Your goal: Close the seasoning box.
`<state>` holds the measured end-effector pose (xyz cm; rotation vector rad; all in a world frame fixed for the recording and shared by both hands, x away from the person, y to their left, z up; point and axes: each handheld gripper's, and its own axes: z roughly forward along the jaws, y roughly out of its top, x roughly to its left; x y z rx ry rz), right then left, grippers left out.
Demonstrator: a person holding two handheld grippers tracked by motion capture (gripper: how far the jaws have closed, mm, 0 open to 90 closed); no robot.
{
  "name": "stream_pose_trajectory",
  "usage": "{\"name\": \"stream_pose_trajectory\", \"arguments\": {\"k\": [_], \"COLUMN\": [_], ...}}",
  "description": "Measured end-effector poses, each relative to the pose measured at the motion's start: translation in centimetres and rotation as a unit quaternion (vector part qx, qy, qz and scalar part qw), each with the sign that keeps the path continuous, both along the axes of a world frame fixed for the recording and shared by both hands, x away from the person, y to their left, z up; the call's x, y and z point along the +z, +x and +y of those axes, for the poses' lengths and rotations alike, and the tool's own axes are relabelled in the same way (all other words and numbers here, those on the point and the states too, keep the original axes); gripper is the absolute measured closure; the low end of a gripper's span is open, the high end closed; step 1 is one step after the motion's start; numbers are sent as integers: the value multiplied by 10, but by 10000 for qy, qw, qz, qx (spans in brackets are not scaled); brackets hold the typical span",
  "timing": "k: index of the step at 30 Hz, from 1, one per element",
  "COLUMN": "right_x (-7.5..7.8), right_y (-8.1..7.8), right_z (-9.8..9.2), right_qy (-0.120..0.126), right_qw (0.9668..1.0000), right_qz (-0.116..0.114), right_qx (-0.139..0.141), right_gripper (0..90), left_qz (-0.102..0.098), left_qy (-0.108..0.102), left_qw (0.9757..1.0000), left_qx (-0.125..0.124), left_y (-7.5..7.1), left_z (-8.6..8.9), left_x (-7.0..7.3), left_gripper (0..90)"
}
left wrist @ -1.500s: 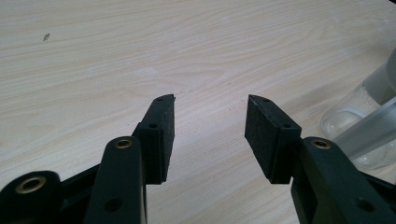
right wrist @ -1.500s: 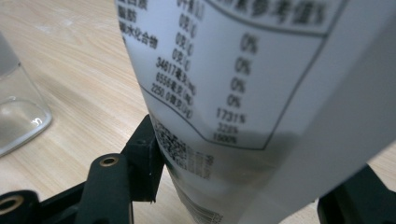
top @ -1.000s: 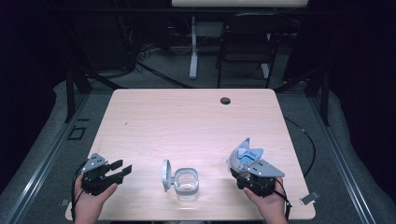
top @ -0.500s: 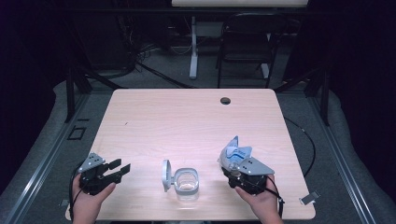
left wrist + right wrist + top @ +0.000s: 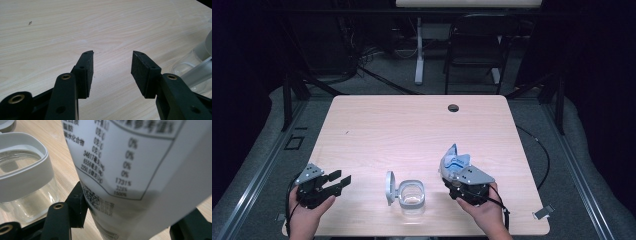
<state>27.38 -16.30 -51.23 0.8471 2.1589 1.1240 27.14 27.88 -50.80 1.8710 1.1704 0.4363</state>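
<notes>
Right gripper (image 5: pixel 457 171) clamped on blue-white pouch (image 5: pixel 455 161); left gripper (image 5: pixel 339 180) spread apart; open glass jar (image 5: pixel 412 194) between, on tabletop (image 5: pixel 412 130).

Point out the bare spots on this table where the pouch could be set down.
The whole far half of the light wooden table is bare, from the black grommet hole down to the clear glass jar with its open grey lid. The near edge is crowded: left gripper, jar, then right gripper gripping the white-and-blue pouch.

Overhead forward-down — gripper views close, low.
</notes>
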Motion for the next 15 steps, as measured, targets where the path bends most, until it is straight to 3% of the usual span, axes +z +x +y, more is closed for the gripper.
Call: {"name": "stream_pose_trajectory", "arguments": {"k": [15], "right_x": [2], "right_y": [5], "right_z": [14], "right_qy": [-241], "right_qw": [9996], "right_qz": [-74], "right_qx": [81], "right_gripper": [413], "left_qz": [15], "left_qy": [-11], "left_qw": [10000], "left_qx": [10], "left_y": [1], "left_z": [1], "left_x": [-1], "left_gripper": [529]}}
